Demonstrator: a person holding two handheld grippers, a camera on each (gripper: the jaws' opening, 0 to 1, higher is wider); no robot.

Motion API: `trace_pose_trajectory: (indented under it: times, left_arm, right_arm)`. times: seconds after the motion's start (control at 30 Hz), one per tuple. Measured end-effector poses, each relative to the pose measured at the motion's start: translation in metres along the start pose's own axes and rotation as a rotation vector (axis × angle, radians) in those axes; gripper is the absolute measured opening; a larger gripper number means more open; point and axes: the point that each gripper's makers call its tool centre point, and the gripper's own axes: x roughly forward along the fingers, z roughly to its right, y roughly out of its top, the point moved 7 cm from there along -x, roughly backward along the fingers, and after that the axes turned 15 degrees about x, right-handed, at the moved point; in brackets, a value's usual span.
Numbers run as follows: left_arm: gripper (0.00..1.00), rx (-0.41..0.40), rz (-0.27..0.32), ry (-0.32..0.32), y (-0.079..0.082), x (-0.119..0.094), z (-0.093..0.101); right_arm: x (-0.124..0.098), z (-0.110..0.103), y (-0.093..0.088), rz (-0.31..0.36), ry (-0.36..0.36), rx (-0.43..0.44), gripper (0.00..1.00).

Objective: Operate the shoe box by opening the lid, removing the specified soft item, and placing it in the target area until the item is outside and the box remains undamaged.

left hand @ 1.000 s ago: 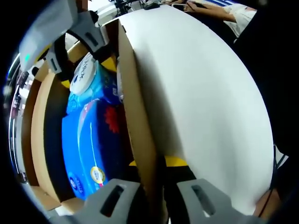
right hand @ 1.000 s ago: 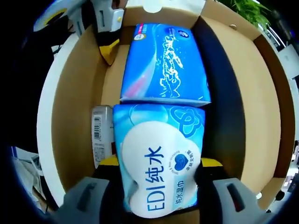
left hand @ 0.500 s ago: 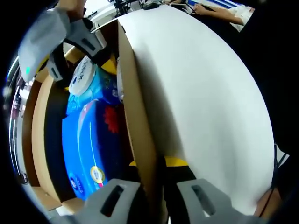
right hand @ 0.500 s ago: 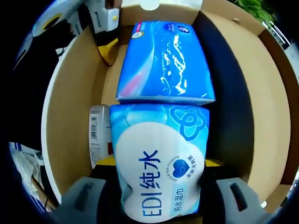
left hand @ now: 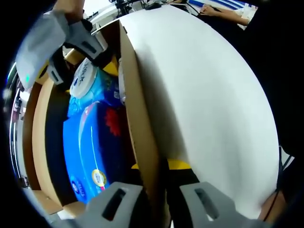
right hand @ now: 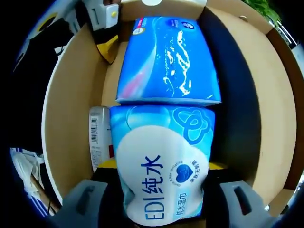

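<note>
The left gripper (left hand: 159, 202) is pinching the brown cardboard shoe box's wall (left hand: 137, 118) at bottom centre. The right gripper (right hand: 159, 202) is clamping the light-blue wet-wipes pack (right hand: 161, 166), lying inside the box below the blue tissue pack (right hand: 166, 59).

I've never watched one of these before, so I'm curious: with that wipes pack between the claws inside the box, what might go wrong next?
1. The right gripper straddles the soft wipes pack; squeezing only its end could let it sag or slip during lifting.
2. The blue tissue pack touches it and might get dragged along.
3. The left gripper pinches the cardboard box wall; pulling hard could bend or tear it.
</note>
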Motion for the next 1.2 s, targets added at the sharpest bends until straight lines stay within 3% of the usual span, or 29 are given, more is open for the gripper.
trace_pose_trajectory:
  times: [0.8, 1.2]
  left_arm:
    - [0.05, 0.006, -0.005, -0.001, 0.001, 0.000, 0.000]
    - [0.05, 0.009, 0.005, -0.007, 0.001, -0.001, 0.001]
  right_arm:
    - [-0.003, -0.003, -0.002, 0.014, -0.022, 0.006, 0.64]
    - [-0.020, -0.013, -0.005, 0.029, -0.038, 0.019, 0.63]
